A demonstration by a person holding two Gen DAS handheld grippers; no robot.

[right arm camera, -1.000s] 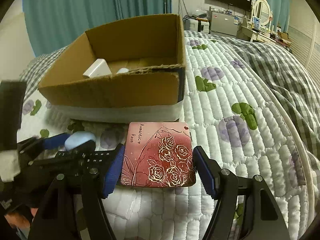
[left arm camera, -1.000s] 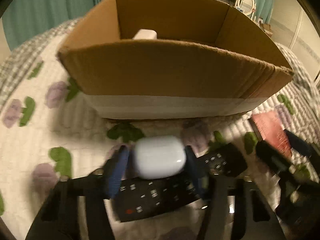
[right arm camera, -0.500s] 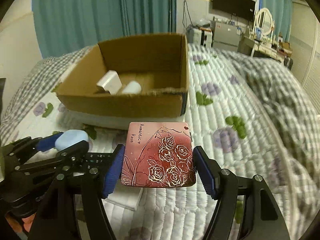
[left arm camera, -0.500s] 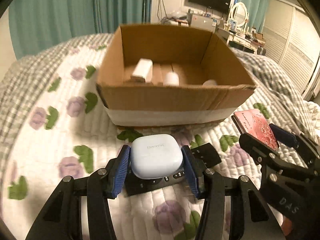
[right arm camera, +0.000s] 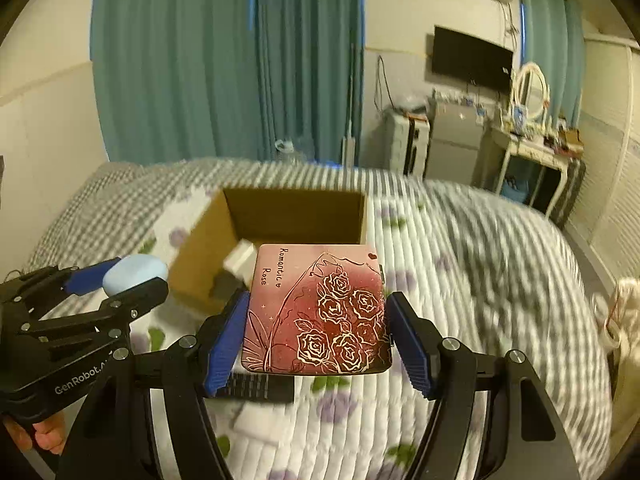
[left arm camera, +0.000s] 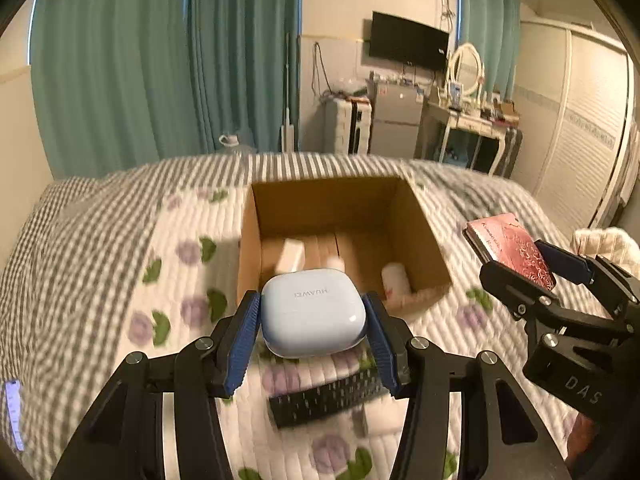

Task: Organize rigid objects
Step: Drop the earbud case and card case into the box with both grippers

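The pale blue earbud case [left arm camera: 313, 312], lettered HUAWEI on its lid, sits low in the centre of the left wrist view, pinched on both sides by the blue pads of the left claw [left arm camera: 313, 334]. It hangs in the air above the bed quilt [left arm camera: 120, 288], in front of the near rim of the cardboard box [left arm camera: 344, 240]. In the right wrist view the same case [right arm camera: 135, 274] shows at the left edge, held in that claw [right arm camera: 120, 280].

The red compact with gold roses [right arm camera: 320, 308], marked "Romantic Rose", fills the lower centre of the right wrist view, clamped flat between the blue pads of the right claw [right arm camera: 318, 338]. It partly covers the near right corner of the box [right arm camera: 296, 216]. In the left wrist view the compact [left arm camera: 510, 248] appears at the right edge, tilted, gripped by the right claw [left arm camera: 532, 264].

The box stands open on the bed in mid-frame and holds a few white items, among them a white block [right arm camera: 240, 258] and a small white bottle [left arm camera: 394, 280], blurred.

A black remote control [left arm camera: 324, 398] lies on the quilt below the left claw. Fingertips of a hand [right arm camera: 44, 436] show at the lower left of the right wrist view. Teal curtains [left arm camera: 168, 64] hang behind the bed.
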